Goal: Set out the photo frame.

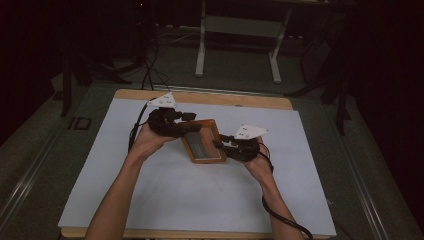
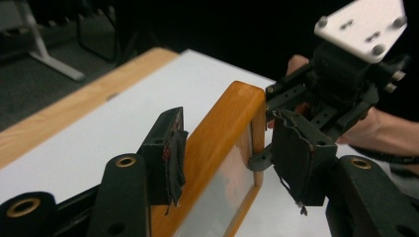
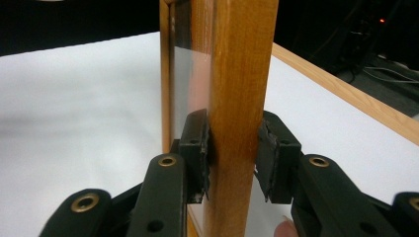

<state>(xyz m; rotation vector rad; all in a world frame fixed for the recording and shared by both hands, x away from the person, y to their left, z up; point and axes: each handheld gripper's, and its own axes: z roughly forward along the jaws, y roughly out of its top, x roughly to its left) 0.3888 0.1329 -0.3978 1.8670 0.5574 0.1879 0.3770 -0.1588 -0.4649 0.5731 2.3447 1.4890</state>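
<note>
Rectangular orange wooden picture frame with glass pane [image 1: 204, 141] held above the white surface [image 1: 165, 200], near centre. Right tool [image 3: 231, 160] at 3 o'clock, clamped on its edge. Left tool [image 2: 225, 158] at 9 o'clock, jaws apart around it.

Left gripper [image 1: 192, 128] jaws apart, right gripper [image 1: 218, 142] jaws clamped

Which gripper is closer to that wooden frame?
Right. The right gripper clamps the frame by its edge; the left gripper straddles the frame's other side, jaws open, one pad clearly apart from it.
</note>
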